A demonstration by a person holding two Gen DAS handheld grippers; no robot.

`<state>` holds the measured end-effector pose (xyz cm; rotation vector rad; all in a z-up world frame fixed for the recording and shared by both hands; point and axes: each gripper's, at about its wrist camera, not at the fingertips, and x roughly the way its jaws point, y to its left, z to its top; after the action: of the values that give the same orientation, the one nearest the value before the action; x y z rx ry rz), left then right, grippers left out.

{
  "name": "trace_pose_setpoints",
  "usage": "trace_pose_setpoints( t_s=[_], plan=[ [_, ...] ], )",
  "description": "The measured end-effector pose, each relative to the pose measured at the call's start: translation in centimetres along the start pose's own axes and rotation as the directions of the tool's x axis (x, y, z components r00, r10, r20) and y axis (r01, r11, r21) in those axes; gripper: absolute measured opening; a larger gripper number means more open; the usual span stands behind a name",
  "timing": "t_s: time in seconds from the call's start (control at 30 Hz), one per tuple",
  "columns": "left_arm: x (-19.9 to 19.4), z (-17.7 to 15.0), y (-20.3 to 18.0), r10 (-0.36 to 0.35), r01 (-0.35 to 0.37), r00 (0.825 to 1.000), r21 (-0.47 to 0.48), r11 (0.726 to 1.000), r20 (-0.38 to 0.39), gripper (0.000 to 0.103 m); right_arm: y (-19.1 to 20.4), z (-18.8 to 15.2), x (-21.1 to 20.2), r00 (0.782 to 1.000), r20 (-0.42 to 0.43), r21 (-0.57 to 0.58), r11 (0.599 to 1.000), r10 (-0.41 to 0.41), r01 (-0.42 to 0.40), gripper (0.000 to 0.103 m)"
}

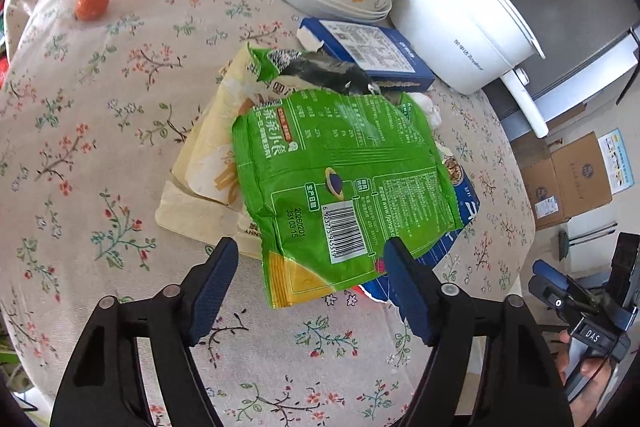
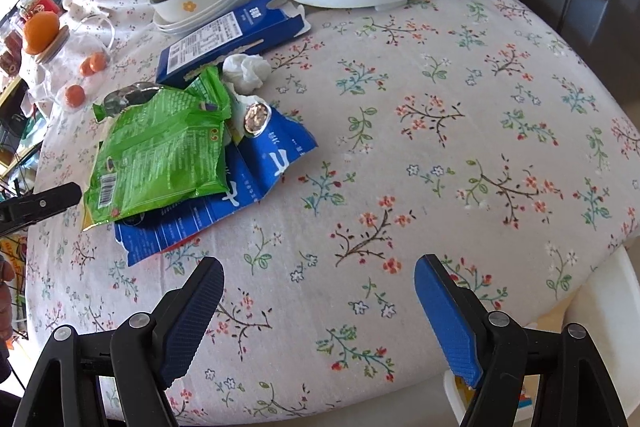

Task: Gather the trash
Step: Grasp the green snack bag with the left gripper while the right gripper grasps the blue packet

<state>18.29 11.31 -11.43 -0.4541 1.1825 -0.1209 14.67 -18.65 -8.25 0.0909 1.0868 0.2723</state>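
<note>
Lying crumpled, barcode up, green snack bag [image 1: 340,163] between wide-open left claw [image 1: 312,259], right claw [image 2: 320,279] wide, empty.

A round table [image 2: 460,131] under a floral cloth filled both views in daylight. At far right of the left wrist view, pale floor [image 1: 624,227] held a cardboard box [image 1: 568,183].

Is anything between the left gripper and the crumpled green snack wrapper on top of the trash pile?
Nothing visible. The left gripper is open, and the crumpled green snack wrapper's lower edge already lies between its jaws, on top of the torn blue carton and the cream paper bag.
</note>
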Motion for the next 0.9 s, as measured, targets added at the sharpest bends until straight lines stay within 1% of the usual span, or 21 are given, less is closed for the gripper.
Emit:
trace_pose_setpoints(
  t_s=[0.07, 0.17, 0.2, 0.27, 0.37, 0.4, 0.5, 0.57, 0.63, 0.73, 0.77, 0.9],
  plan=[
    [1.1, 0.2, 0.3, -0.019, 0.018, 0.999, -0.039, 0.999, -0.026, 0.059, 0.1, 0.3, 0.4, 1.0, -0.005, 0.003, 1.0, 0.002, -0.002, 0.083],
    [2.0, 0.3, 0.7, -0.073, 0.068, 0.996, -0.097, 0.993, -0.049, 0.047, 0.2, 0.6, 0.9, 1.0, -0.012, 0.006, 1.0, 0.0, 0.0, 0.083],
    [2.1, 0.3, 0.8, -0.091, 0.085, 0.995, -0.113, 0.99, -0.048, 0.044, 0.1, 0.6, 1.0, 1.0, -0.014, 0.009, 1.0, -0.002, 0.002, 0.083],
    [2.0, 0.3, 0.9, -0.124, 0.117, 0.991, -0.138, 0.983, -0.043, 0.025, 0.1, 0.7, 1.3, 1.0, -0.021, 0.01, 1.0, -0.004, 0.004, 0.083],
    [1.3, 0.2, 0.7, -0.145, 0.14, 0.989, -0.136, 0.981, -0.023, 0.014, 0.2, 0.8, 1.6, 1.0, -0.027, 0.009, 1.0, -0.008, 0.008, 0.083],
    [0.8, 0.1, 0.4, -0.144, 0.141, 0.99, -0.121, 0.983, -0.014, 0.012, 0.2, 0.9, 1.7, 1.0, -0.028, 0.007, 1.0, -0.011, 0.011, 0.083],
    [-1.3, -0.2, -0.9, -0.153, 0.154, 0.988, -0.063, 0.986, 0.024, 0.009, 0.2, 0.9, 1.9, 0.999, -0.03, 0.014, 1.0, -0.017, 0.018, 0.083],
    [-3.1, -0.6, -1.9, -0.164, 0.165, 0.985, -0.015, 0.986, 0.06, 0.008, 0.2, 0.9, 1.9, 1.0, -0.026, 0.023, 1.0, -0.018, 0.019, 0.083],
    [-5.1, -1.0, -2.8, -0.163, 0.16, 0.981, 0.038, 0.986, 0.104, 0.008, 0.1, 1.0, 1.9, 1.0, -0.021, 0.035, 0.999, -0.019, 0.02, 0.083],
    [-8.1, -1.8, -3.8, -0.157, 0.142, 0.972, 0.096, 0.985, 0.176, 0.007, -0.1, 1.1, 2.3, 0.999, -0.024, 0.055, 0.998, -0.022, 0.024, 0.083],
    [-8.9, -2.1, -4.0, -0.16, 0.142, 0.968, 0.106, 0.984, 0.196, 0.006, -0.1, 1.2, 2.4, 0.999, -0.024, 0.062, 0.998, -0.023, 0.025, 0.083],
    [-11.8, -2.8, -4.2, -0.132, 0.099, 0.952, 0.132, 0.986, 0.277, 0.006, -0.2, 1.5, 3.0, 1.0, -0.017, 0.085, 0.996, -0.015, 0.016, 0.083]
  ],
)
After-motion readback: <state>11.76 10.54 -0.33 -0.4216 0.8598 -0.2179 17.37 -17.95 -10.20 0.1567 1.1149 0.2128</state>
